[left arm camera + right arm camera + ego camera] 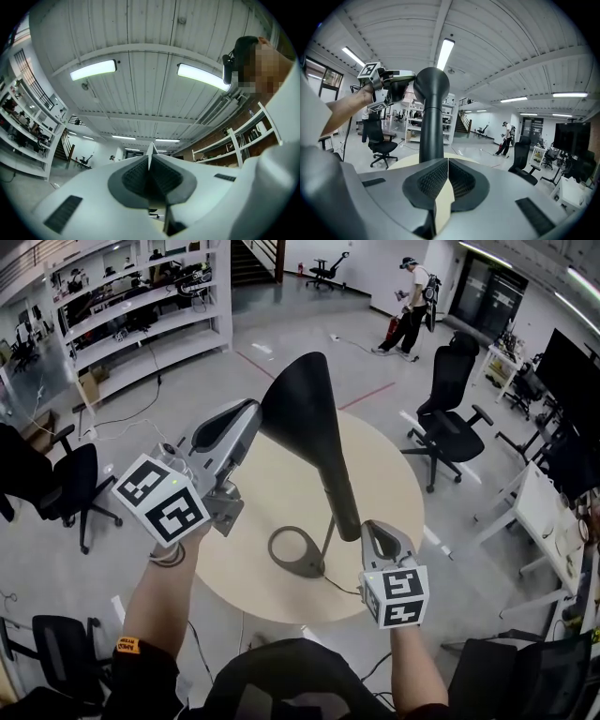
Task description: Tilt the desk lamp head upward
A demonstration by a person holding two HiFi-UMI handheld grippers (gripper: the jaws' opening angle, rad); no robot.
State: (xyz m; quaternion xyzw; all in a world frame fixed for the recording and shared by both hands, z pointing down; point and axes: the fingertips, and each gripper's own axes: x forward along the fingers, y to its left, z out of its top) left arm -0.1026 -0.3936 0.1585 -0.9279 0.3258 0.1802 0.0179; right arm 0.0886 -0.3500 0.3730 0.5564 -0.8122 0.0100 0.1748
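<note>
Status of lamp: the desk lamp head (309, 427) stands steeply raised, wide end high and close to the head camera, narrow end running down toward the stem. The ring base (298, 554) sits flat on the round table (384, 474), near its front edge. In the right gripper view the head reads as a nearly upright black column with a rounded top.

Left gripper (251, 413): held high, tip right at the left edge of the head's wide end. We cannot tell whether it touches or sits just beside. Its own view looks up at the ceiling lights. The 2 jaws are pressed together with nothing between them.

Right gripper (373, 529): low, just beside the narrow end of the head, above the table. Its own view shows the 2 jaws brought together, empty, with the lamp column beyond the tips and not between them.

Progress, our judgement: the upward tilt looks largely or fully done, since the head already points well above horizontal. Neither gripper clamps the lamp. The left one may be nudging or steadying the wide end with its outer side.

Left to do, if anything: a small final adjustment of angle, then pulling both grippers clear. The base shows no lift off the table.
</note>
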